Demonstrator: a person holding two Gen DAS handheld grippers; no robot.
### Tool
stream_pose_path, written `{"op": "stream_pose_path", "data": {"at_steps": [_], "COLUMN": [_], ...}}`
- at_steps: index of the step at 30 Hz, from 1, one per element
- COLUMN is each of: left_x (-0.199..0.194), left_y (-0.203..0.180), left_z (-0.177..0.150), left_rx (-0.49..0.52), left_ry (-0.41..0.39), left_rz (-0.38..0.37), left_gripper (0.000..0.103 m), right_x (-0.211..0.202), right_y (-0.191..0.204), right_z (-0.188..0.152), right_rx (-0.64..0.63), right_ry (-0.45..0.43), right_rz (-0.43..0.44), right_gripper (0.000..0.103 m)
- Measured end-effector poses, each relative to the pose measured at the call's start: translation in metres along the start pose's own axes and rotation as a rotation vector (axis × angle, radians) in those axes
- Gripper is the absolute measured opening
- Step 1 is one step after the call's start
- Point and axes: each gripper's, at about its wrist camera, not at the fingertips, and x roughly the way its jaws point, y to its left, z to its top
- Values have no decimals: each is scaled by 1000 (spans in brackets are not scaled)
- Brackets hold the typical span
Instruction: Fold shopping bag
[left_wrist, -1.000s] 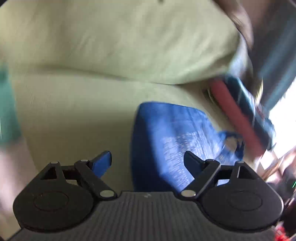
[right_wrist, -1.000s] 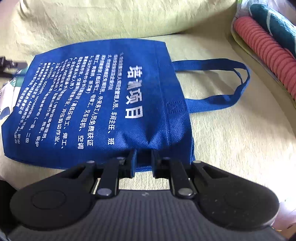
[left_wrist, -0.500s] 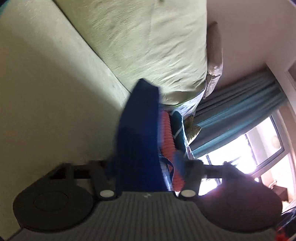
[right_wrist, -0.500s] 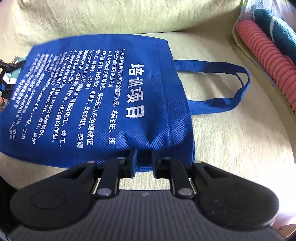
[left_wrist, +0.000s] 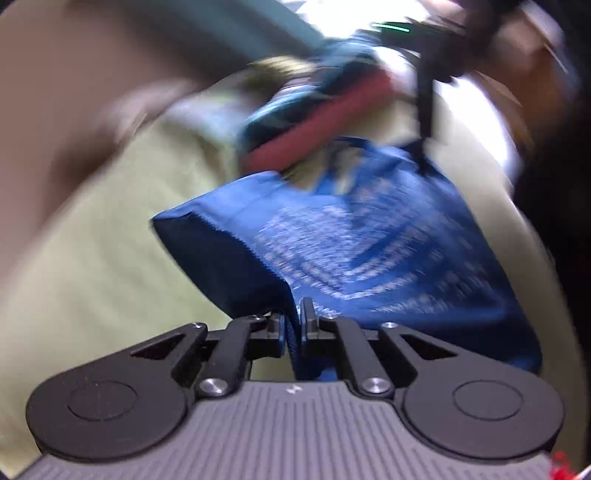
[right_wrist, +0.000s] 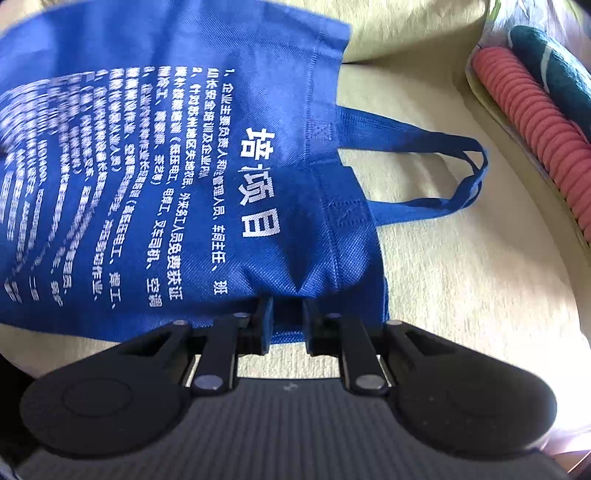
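Pale green sofa cushions fill the background as I work a blue non-woven shopping bag, printed with white Chinese text, toward its fold. With my right claw I hold the bag's near edge, jaws narrow and pinched on the fabric close to the mouth hem, beside the stitched handle patches. The handles loop away to the right across the seat, toward a rolled pink ribbed mat and a dark green roll lying at the sofa's end. My left claw has just been closing and now clamps the bag's opposite end, a thin ridge of blue cloth squeezed between its jaws; that view is blurred, so I cannot tell exactly which corner it has.

From the right claw the bag's long axis runs off to the left, printed panel uppermost and lifting clear of the cushion at the far end. With both claws on the same long side, one at each end, I judge the coming fold turns on carrying that gripped edge across the bag's width to the far edge.
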Motion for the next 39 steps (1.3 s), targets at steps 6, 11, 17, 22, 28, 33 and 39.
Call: {"op": "stream_pose_path", "data": {"at_steps": [6,11,17,22,28,33,39], "left_x": [-12,-9,-46,-77,-35,52,98], "left_y": [-73,-96,-30,25,34,5,-3], "left_z": [-41,-67,-45,25,112,121,104], "left_rx": [524,555,92,-216,-359,-313,-285], "left_ry": [-8,53,287,335,147,216,271], "left_rz": [80,90,84,46,-77,-229,-362], "left_gripper": [6,25,49,65,71,63,12], "right_x": [0,0,-1,-1,-7,-7,-6], "right_y": [-1,3,0,-6,-17,-32,-52], "right_z": [-1,-4,-9,-21,-39,-43,-53], "right_rx": [4,-8,-6,-10,10,79,199], "right_ry": [1,-3,-18,-61,-139,-173,-210], "right_rz": [-11,-26,-19,13,84,142,209], "right_gripper": [12,13,14,17,19,18,15]}}
